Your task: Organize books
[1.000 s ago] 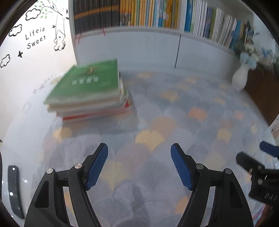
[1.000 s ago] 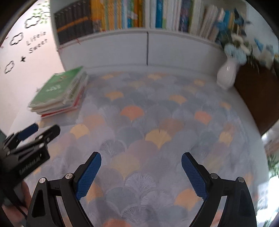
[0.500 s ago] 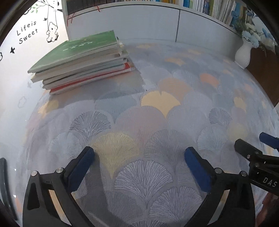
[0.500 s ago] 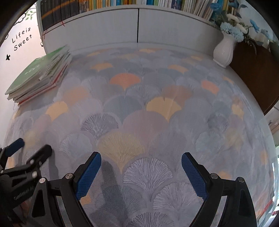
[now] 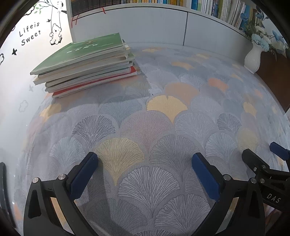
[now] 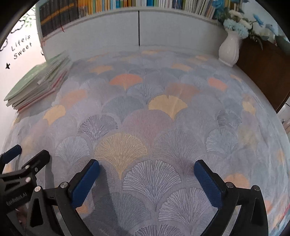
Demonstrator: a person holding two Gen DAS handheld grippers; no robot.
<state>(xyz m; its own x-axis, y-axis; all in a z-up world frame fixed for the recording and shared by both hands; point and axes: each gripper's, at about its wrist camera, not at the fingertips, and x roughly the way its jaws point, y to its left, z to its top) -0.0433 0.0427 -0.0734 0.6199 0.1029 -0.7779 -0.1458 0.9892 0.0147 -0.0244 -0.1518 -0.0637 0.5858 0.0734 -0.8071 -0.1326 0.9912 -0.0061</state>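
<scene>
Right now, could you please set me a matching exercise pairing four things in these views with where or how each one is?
Things:
1. stack of books
2. white vase
3. left gripper
4. shelved books

Places or states:
A. far right, by the wooden cabinet
B. upright in a row along the back
C. lying flat at the far left of the tablecloth
D. open over bare cloth

Pairs: 1-C, 2-A, 3-D, 4-B

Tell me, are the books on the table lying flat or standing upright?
Lying flat: the books form one stack on the table, covers up, a green one on top.
</scene>
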